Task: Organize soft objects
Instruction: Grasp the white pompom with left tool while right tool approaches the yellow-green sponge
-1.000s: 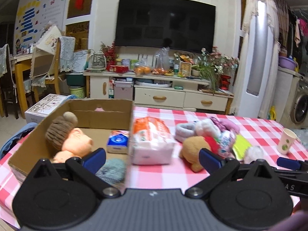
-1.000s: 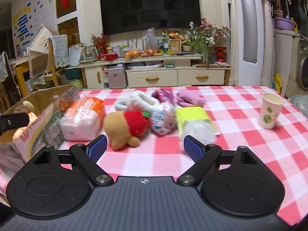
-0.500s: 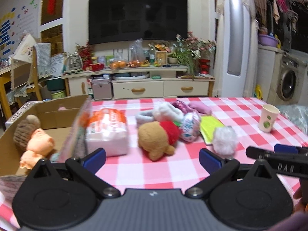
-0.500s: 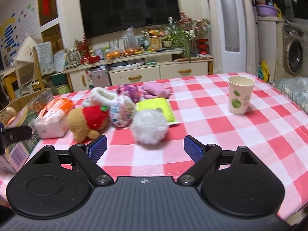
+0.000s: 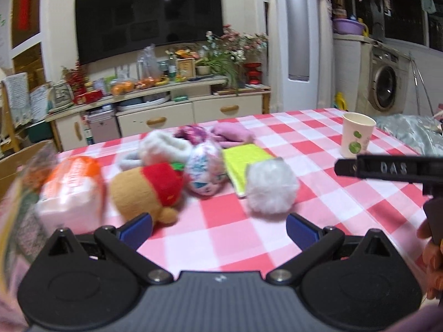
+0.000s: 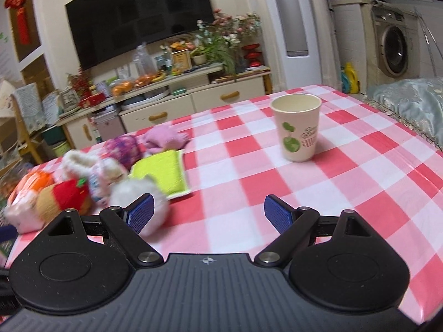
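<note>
Red-and-white checked tabletop [image 5: 318,193] is seen in a living room, with a wall TV [image 5: 149,16] above a cream cabinet [image 5: 166,116] and a washing machine [image 5: 384,88] at far right.

Left tongs [image 5: 218,225] are spread wide, nothing pinched, held low over the near tabletop edge. Right tongs [image 6: 209,211] are also spread and empty; in the left wrist view one black arm of them, marked "DAS", is seen at right, with part of a hand [image 5: 433,262] below it.

Soft objects are clustered left of centre on the tabletop: white fluffy ball [image 5: 270,186] nearest, touching the yellow-green cloth pad [image 5: 245,161]; brown plush with red cap [image 5: 151,191] beside a floral plush ball [image 5: 205,170]; white fuzzy slipper [image 5: 163,145], a purple patterned item [image 5: 193,134] and a pink item [image 5: 232,134] behind them. An orange-and-white tissue pack [image 5: 70,191] is beside the brown plush, near a cardboard box edge [image 5: 16,157] at far left; that area is blurred.

A paper cup [image 6: 297,127] stands upright, well apart from the cluster.

In the right wrist view the white fluffy ball lies just behind the left finger pad [image 6: 139,213].
</note>
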Motion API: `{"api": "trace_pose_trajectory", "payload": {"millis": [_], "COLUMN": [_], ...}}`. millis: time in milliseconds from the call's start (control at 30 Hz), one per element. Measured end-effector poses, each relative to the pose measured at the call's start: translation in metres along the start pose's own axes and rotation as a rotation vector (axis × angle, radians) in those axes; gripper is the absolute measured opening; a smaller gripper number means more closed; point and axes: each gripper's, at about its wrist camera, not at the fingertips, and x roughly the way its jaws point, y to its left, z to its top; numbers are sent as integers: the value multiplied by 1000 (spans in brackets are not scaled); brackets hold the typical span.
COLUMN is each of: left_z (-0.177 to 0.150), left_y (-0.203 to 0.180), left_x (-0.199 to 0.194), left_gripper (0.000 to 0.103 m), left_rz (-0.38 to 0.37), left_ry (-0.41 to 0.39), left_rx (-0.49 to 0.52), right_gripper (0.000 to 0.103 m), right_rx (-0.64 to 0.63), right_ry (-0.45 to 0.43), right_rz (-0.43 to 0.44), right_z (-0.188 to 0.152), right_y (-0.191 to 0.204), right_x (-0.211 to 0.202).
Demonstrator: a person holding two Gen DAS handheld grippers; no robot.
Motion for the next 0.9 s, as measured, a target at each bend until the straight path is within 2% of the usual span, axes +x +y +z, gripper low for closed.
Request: {"api": "trace_pose_trajectory", "payload": {"millis": [233, 367, 600, 767, 900], "left_z": [9, 15, 22, 24, 24], "left_y": [-31, -44, -51, -44, -38], "left_x": [43, 63, 93, 101, 103], "left_gripper": [102, 101, 87, 80, 70], "left_rz": [-54, -70, -77, -87, -85], "left_ry": [14, 9, 22, 27, 29], "left_rx": [37, 47, 57, 23, -5], "right_gripper": [103, 103, 103, 103, 103], "right_rx": [51, 85, 116, 154, 201], "right_ry": [5, 27, 98, 155, 207], "right_rz": [0, 45, 162, 252, 313], "right_z": [11, 23, 37, 48, 51], "right_y": [-15, -25, -21, -16, -11], "right_x": [28, 49, 90, 117, 134]}}
